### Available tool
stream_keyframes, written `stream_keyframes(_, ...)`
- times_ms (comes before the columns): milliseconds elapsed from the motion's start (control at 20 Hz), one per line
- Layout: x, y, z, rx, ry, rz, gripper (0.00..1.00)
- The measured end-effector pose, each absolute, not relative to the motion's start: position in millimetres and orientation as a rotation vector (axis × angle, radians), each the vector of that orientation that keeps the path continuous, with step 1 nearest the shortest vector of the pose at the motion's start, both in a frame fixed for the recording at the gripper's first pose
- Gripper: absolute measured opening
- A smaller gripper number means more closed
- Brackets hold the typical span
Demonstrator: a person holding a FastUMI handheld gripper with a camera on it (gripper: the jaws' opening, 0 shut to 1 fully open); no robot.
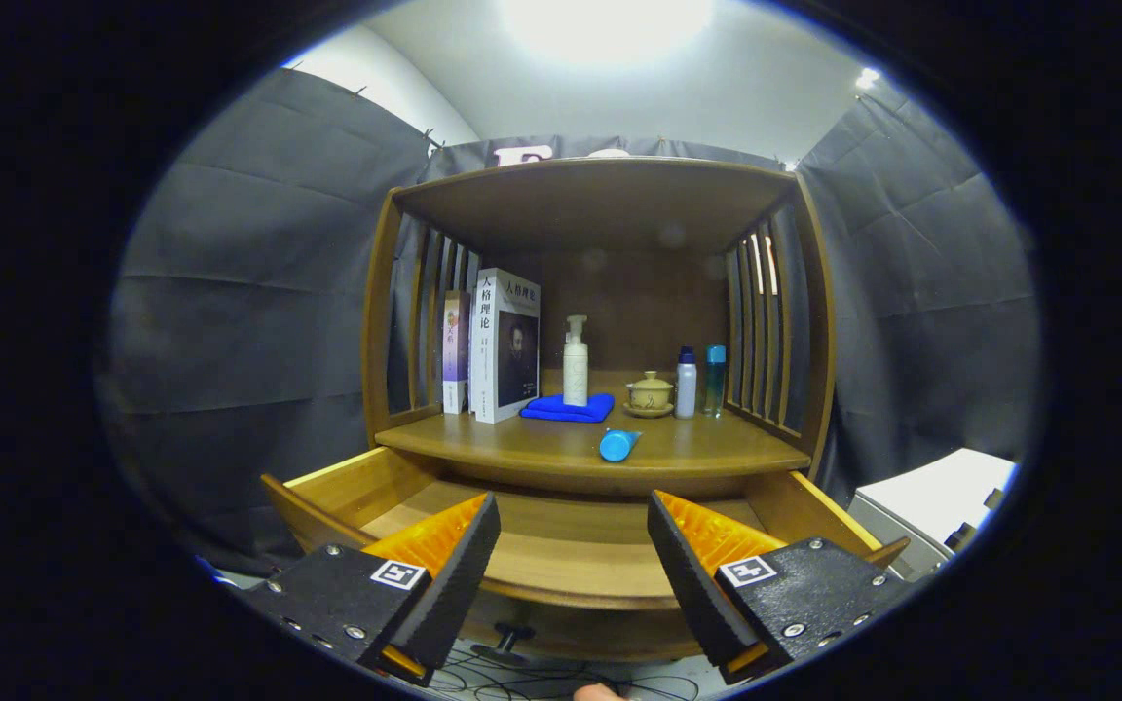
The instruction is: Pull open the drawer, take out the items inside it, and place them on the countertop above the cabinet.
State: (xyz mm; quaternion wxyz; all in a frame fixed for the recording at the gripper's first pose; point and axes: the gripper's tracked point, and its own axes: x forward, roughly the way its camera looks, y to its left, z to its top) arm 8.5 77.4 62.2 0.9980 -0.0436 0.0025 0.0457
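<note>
1. The gripper [573,570] is seen with its fingers spread wide and nothing held between them. It hangs above the front of the drawer [561,560].
2. The drawer is pulled open, its knob [505,640] showing below the front. The part of the drawer floor in sight, between and beyond the fingers, carries no item; the parts behind the fingers are hidden, so it cannot be told whether anything remains inside.
3. Before the step is closed, the hidden corners should be checked by tilting the gripper down over the drawer.
4. Just beyond the drawer lies the countertop [717,448]. A blue tube [618,445] lies on its side near the front edge, apparently set down there.
5. Any further item should be placed beside the tube, well back from the edge, since a round body is judged liable to roll.
6. Farther back stand books [503,343], a pump bottle [575,362] on a blue cloth [566,409], a lidded cup [650,393] and two bottles [697,381]. These should be left untouched.
</note>
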Motion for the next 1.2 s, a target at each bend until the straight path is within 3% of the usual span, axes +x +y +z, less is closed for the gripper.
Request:
stream_keyframes(500,-41.8,84.3,-0.9,-0.065,0.088,0.106,0.94)
stream_keyframes(1200,-30.2,95.1,-53.9,-0.052,0.194,0.081,0.93)
